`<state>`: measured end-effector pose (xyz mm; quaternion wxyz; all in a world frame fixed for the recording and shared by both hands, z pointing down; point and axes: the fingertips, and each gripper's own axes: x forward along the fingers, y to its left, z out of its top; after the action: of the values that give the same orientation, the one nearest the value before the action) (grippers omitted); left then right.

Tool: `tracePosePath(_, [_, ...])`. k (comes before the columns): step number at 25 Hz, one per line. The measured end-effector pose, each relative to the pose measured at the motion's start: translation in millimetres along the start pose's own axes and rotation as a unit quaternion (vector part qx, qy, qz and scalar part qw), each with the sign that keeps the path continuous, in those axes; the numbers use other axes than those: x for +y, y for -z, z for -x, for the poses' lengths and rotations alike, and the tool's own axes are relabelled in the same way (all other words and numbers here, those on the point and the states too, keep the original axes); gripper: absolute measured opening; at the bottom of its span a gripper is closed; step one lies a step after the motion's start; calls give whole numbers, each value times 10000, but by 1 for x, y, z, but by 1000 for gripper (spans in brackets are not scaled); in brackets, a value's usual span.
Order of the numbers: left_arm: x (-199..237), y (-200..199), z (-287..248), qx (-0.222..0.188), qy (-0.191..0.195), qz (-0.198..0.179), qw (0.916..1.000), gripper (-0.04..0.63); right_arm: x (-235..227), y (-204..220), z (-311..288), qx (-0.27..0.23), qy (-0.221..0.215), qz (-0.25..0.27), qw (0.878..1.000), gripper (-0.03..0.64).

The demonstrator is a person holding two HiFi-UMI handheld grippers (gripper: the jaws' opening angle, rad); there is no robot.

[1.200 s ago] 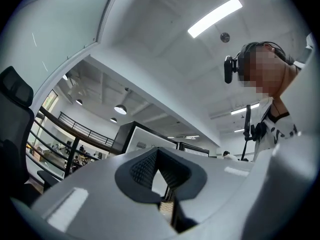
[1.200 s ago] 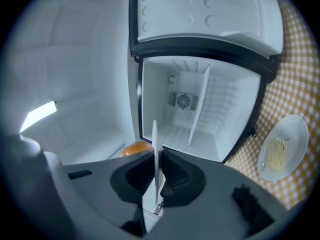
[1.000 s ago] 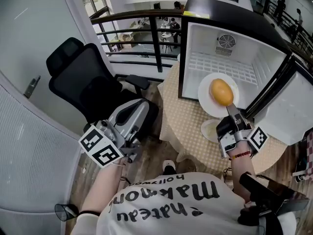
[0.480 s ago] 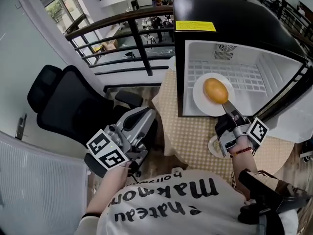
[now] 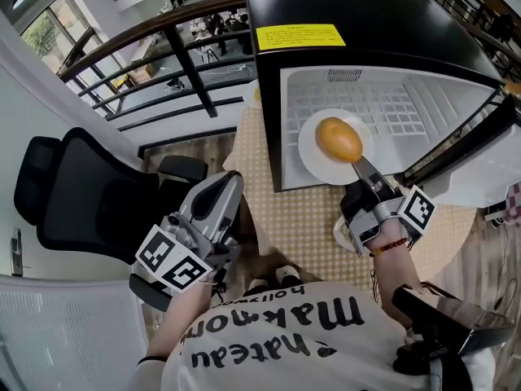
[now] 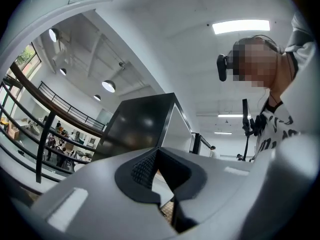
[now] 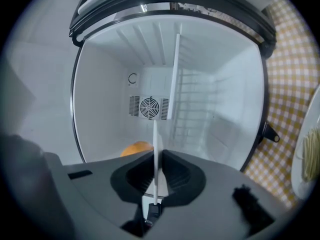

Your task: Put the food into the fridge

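At the open fridge (image 5: 366, 6), right gripper (image 5: 361, 169) pinches a plate (image 5: 309, 149) bearing fruit (image 5: 339, 138); left gripper (image 5: 224, 194), closed and empty, hangs by a chair (image 5: 89, 194).

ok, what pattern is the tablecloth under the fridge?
Tan-and-white gingham check on the tablecloth; shows best in the right gripper view.

- I count one fridge (image 5: 366, 23).
- Two plates (image 5: 309, 149): one before the fridge, another plate (image 7: 300, 176) on the desk (image 5: 301, 218).
- One orange food item (image 5: 339, 138).
- One black chair (image 5: 89, 194).
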<state>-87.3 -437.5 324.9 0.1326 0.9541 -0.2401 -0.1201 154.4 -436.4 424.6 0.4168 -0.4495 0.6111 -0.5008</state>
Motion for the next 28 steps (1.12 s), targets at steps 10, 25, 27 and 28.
tracePosePath(10, [7,-12,-20,228,707,244,9969,3,9,17,-5,-966,708,156,9927,34])
tracePosePath(25, [23,-45,-6,220,1229,240,9919,3,9,20,-15,-2208,854,-262,9712,31])
tracePosePath(27, [26,-48,-5,205,1260,232,9915,3,10,20,-16,-2299,931,-212,9685,32])
tracePosePath(28, [27,-50,-5,199,1284,223,9913,3,11,20,-16,-2346,968,-192,9671,31])
